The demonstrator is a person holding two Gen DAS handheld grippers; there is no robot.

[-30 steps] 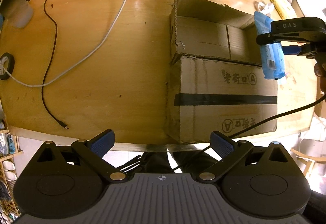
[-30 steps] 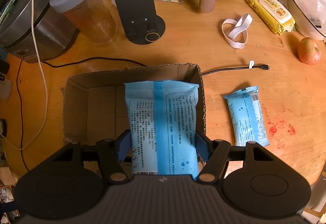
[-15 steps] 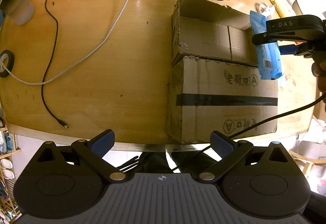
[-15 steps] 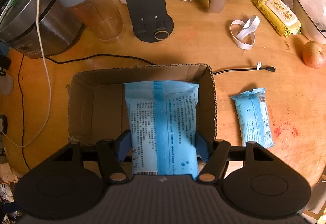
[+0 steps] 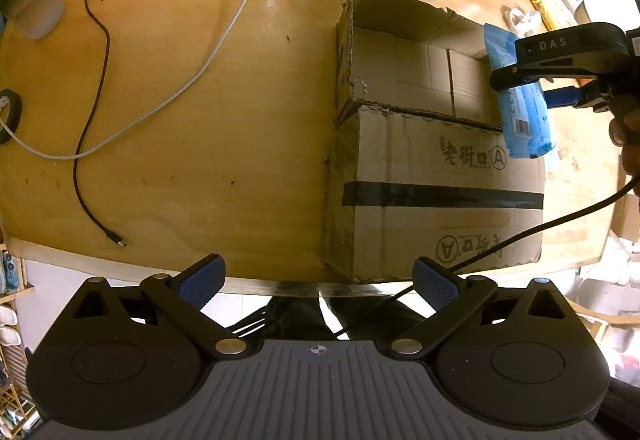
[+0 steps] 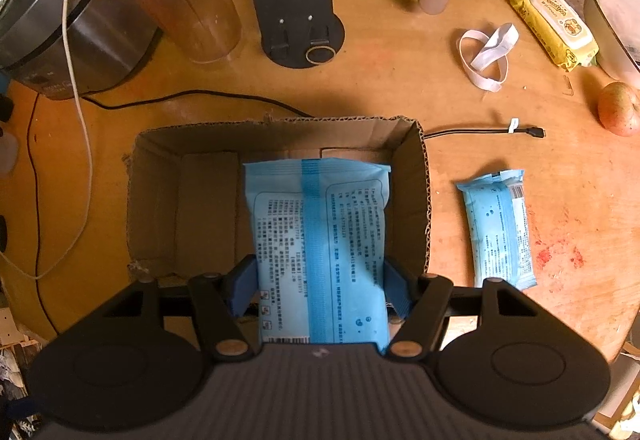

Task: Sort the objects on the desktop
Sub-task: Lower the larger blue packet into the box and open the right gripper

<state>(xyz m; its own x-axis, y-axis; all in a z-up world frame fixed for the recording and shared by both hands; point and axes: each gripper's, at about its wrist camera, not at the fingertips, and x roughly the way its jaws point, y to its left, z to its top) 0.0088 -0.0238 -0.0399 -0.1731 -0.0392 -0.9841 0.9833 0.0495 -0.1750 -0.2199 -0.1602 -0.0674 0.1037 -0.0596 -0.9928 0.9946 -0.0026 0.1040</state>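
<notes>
The right gripper [image 6: 320, 280] is clamped on a blue packet [image 6: 320, 240] by its two long sides and holds it above the open cardboard box [image 6: 160, 200], over the box's right half. From the right wrist view the packet's right edge runs close along the box's right wall, while the left half of the box floor lies bare.

A second blue packet [image 6: 496, 228] lies flat on the wooden table [image 6: 480, 112] just right of the box, apart from its wall. A black cable end [image 6: 534, 131] lies beyond it, and an apple [image 6: 618, 114] sits near the table's right edge.

The left gripper [image 5: 318, 280] hangs at the table's near edge, fingers wide apart and holding nothing, with the box's near left corner just ahead. Left of the box the table is open except for a white cable [image 5: 224, 36] and a black cable [image 5: 92, 144].
</notes>
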